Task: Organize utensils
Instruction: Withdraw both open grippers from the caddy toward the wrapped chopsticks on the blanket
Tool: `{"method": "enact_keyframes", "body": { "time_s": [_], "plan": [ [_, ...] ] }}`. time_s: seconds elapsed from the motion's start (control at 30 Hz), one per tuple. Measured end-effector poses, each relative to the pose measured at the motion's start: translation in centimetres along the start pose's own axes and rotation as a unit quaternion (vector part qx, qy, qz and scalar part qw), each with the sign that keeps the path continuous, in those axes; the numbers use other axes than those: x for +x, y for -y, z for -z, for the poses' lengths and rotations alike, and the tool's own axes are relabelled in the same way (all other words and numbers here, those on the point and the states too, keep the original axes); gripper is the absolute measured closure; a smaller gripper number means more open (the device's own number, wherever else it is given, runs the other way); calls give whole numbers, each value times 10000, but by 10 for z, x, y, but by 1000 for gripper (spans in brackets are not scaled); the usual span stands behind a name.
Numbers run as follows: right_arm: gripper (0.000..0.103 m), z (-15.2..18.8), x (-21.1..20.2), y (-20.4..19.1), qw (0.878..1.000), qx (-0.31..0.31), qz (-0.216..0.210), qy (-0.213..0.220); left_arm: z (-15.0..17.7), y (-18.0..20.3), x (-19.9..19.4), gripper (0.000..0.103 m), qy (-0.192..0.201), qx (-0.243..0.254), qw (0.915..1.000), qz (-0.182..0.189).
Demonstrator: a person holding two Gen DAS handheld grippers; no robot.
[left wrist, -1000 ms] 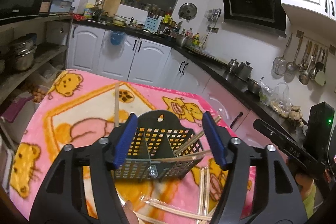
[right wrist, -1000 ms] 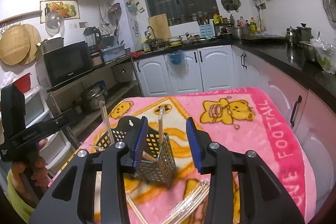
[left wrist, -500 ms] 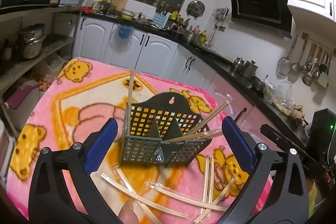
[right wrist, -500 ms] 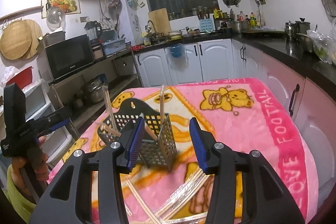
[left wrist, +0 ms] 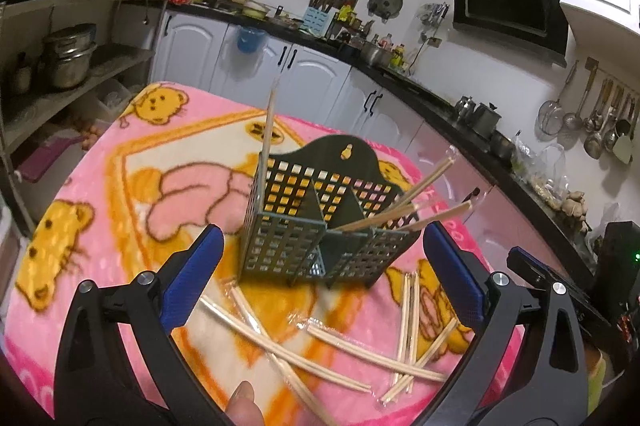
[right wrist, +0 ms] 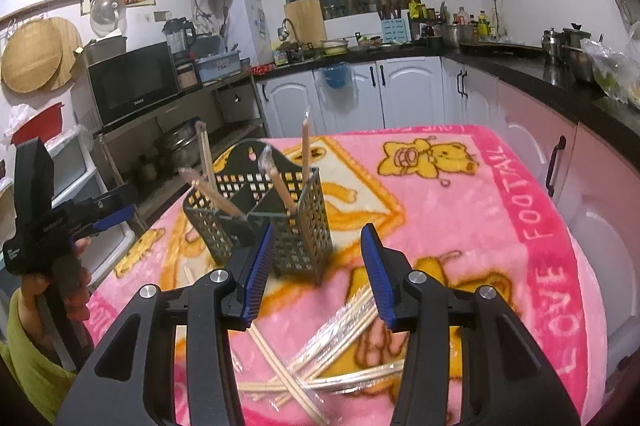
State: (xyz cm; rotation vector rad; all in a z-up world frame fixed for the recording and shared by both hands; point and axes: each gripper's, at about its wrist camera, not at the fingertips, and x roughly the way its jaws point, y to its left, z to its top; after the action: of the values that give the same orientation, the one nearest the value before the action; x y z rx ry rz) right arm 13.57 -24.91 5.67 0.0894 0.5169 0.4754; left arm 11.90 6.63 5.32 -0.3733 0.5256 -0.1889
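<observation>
On the pink blanket (left wrist: 132,162) stands the utensil basket (left wrist: 320,226), chopsticks (left wrist: 344,346) strewn

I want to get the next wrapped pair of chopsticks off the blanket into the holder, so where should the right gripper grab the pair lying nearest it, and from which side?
Take the wrapped pair near its middle, coming from above, pads either side across its width. It lies flat on the blanket, and its lower end crosses other pairs, so the ends are cluttered. The right gripper hangs open over it.
</observation>
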Motion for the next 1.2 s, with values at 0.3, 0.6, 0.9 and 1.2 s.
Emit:
{"method": "enact_keyframes", "body": {
  "time_s": [0.3,0.6,0.9,1.2],
  "plan": [
    [60,28,0,-4,9993,-165,-82,-336,16,-12,3,11,-207,-115,9996,-146],
    [60,47,2,-8,9979,-236,-96,-593,26,-19,6,11,-340,-164,9990,-258],
    [60,60,2,-12,9964,-307,-120,-775,40,-26,12,11,-559,-230,9977,-315],
    [60,69,4,-10,9951,-338,-106,-918,52,-34,20,11,-747,-298,9959,-408]
  ]
}}
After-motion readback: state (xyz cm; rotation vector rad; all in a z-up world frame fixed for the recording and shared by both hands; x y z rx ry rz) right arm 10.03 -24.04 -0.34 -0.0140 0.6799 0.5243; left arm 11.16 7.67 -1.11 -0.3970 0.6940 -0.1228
